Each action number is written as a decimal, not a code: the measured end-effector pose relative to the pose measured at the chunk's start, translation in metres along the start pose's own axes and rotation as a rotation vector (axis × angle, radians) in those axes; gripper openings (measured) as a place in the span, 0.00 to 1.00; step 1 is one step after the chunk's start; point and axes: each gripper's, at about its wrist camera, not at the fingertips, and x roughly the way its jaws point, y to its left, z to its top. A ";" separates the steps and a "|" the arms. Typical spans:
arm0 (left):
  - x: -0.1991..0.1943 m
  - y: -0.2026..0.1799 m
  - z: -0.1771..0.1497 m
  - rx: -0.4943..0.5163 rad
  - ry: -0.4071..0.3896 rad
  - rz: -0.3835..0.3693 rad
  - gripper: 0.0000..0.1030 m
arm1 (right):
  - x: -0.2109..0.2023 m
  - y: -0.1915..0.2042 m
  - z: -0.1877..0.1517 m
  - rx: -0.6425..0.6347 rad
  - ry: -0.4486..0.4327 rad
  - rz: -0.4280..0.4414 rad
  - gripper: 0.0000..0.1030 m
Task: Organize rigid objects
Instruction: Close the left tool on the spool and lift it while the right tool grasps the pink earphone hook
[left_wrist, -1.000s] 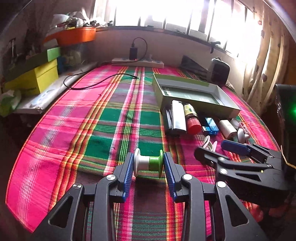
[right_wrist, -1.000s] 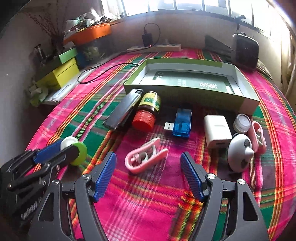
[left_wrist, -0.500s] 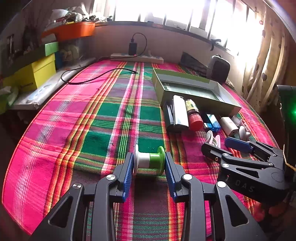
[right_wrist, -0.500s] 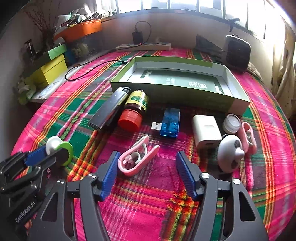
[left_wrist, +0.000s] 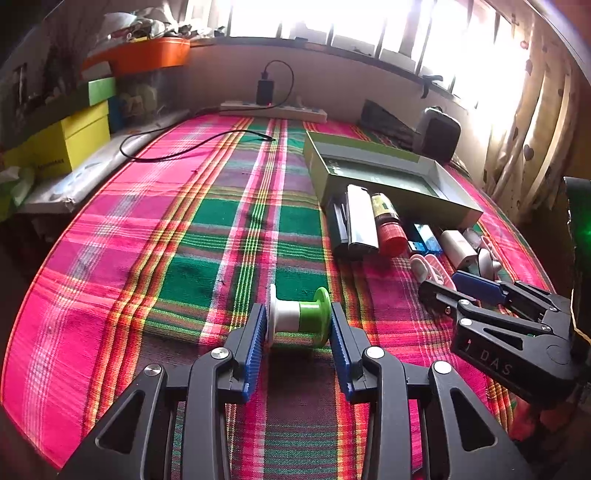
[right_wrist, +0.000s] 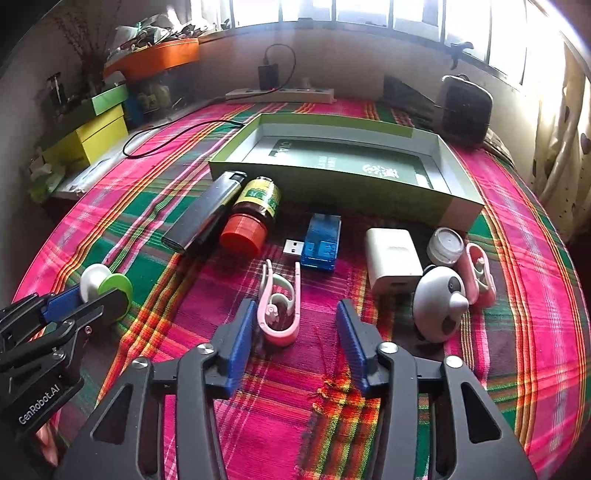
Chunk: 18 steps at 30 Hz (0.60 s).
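Note:
My left gripper (left_wrist: 297, 328) is shut on a white and green spool (left_wrist: 300, 316), held by its two flanges just above the plaid cloth; the spool also shows in the right wrist view (right_wrist: 106, 288). My right gripper (right_wrist: 295, 332) is open, its fingers on either side of a pink clip (right_wrist: 279, 308) that lies on the cloth, closer to the left finger. A green open box (right_wrist: 343, 158) stands behind a row of items: black lighter (right_wrist: 205, 212), red-capped bottle (right_wrist: 253, 216), blue USB stick (right_wrist: 319, 242), white charger (right_wrist: 393, 254), panda-shaped gadget (right_wrist: 439, 302).
A small white jar (right_wrist: 445, 245) and a second pink clip (right_wrist: 478, 273) lie right of the charger. A power strip (right_wrist: 280, 95), a black cable (left_wrist: 192, 146), a speaker (right_wrist: 465, 107), and yellow and green boxes (left_wrist: 59, 144) sit at the back and left.
My right gripper has moved forward, so the pink clip now lies between its fingers. My left gripper still holds the spool in about the same place.

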 end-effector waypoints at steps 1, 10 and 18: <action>0.000 0.000 0.000 0.000 0.000 -0.001 0.32 | 0.000 0.000 0.000 -0.001 0.001 0.004 0.36; 0.001 0.001 0.000 0.004 0.002 0.006 0.31 | 0.000 -0.001 0.000 -0.017 0.003 0.033 0.22; -0.004 -0.001 0.005 0.011 -0.010 0.012 0.31 | -0.004 -0.005 0.001 -0.011 -0.009 0.054 0.22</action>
